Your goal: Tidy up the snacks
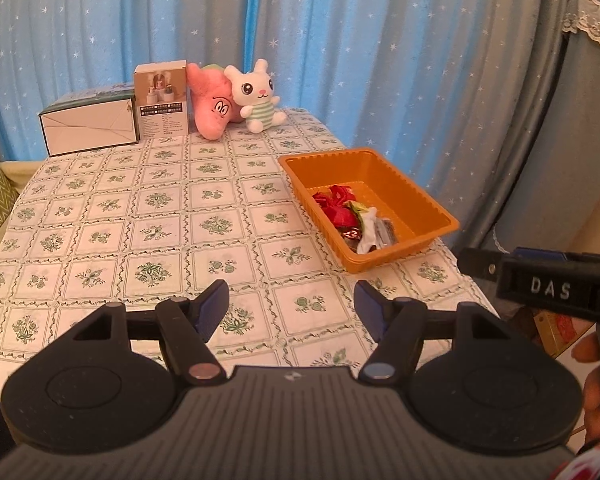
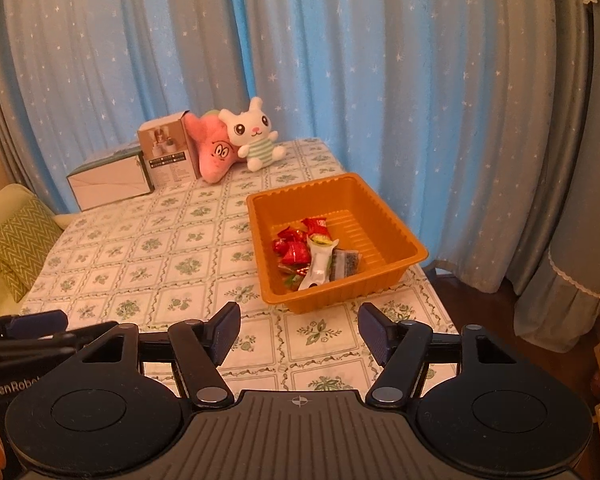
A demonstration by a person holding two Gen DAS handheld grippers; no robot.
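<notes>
step: judged wrap-up, no loose snack seen on the tablecloth | snacks lie in the orange tray near the table's right edge | left gripper wide, empty | right gripper wide, empty | next: check for leftover snacks
</notes>
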